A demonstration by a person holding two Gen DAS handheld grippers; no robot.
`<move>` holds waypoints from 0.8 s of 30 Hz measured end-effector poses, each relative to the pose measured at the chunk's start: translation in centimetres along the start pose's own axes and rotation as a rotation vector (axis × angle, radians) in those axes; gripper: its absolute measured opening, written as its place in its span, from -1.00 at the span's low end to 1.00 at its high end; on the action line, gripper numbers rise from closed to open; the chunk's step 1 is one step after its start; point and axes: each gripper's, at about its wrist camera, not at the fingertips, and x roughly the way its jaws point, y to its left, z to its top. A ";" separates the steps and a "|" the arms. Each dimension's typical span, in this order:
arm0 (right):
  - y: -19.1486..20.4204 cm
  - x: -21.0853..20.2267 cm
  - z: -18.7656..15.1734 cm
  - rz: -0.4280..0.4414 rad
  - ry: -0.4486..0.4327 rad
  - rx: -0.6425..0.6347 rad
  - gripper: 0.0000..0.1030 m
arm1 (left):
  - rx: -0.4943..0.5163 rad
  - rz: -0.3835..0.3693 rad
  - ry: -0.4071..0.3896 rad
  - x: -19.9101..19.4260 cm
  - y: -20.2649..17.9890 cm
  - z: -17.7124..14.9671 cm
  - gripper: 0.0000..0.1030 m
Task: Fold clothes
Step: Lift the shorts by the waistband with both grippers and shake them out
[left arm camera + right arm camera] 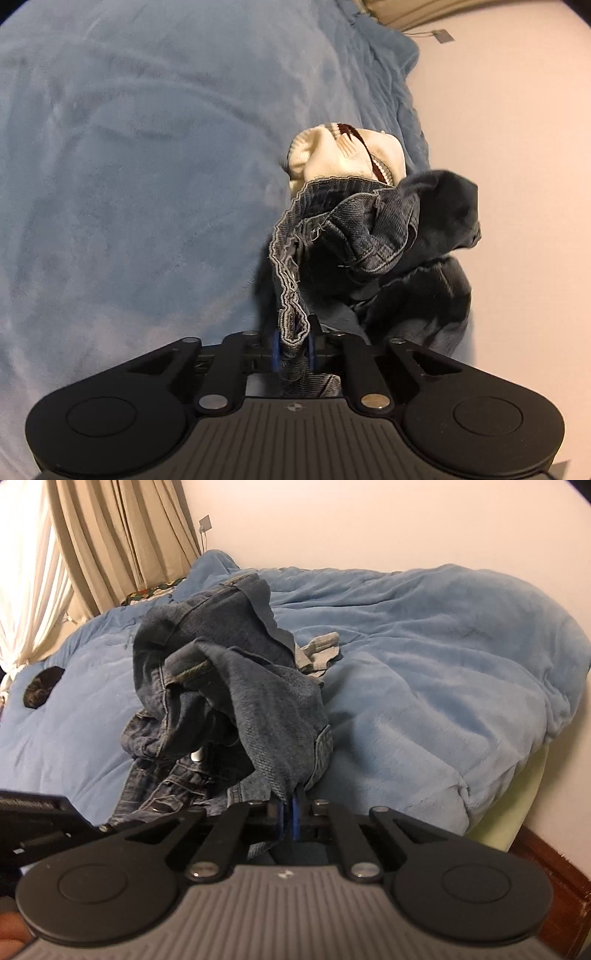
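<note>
Left wrist view: left tool (293, 345) clamped on jeans (369, 251) hem, above blue blanket (129, 184).
Right tool (287, 814): seemingly pinching denim edge.
Risk: bunched legs tangle; thin hold slips.

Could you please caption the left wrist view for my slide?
Left gripper shut on crumpled jeans over a blue blanket.
</note>
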 end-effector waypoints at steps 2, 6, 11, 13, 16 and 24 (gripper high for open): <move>-0.2 -0.3 0.0 0.017 0.002 0.011 -0.92 | 0.053 0.007 -0.021 -1.2 -0.5 -0.1 -0.80; 1.4 -2.2 -0.7 0.056 -0.002 -0.030 -0.92 | 0.154 0.020 -0.071 -4.3 -1.1 -0.3 -0.82; 5.7 -5.7 -2.3 0.162 -0.020 -0.121 -0.92 | 0.228 0.028 -0.167 -11.0 0.2 0.1 -0.84; 7.7 -7.2 -2.9 0.227 -0.020 -0.147 -0.93 | 0.233 0.024 -0.212 -14.1 1.3 0.5 -0.85; 11.7 -9.7 -4.2 0.340 -0.011 -0.198 -0.93 | 0.235 0.021 -0.301 -19.7 3.5 1.1 -0.86; 25.5 -14.8 -11.6 0.587 0.093 -0.382 -0.93 | 0.202 0.083 -0.507 -34.1 11.5 2.2 -0.87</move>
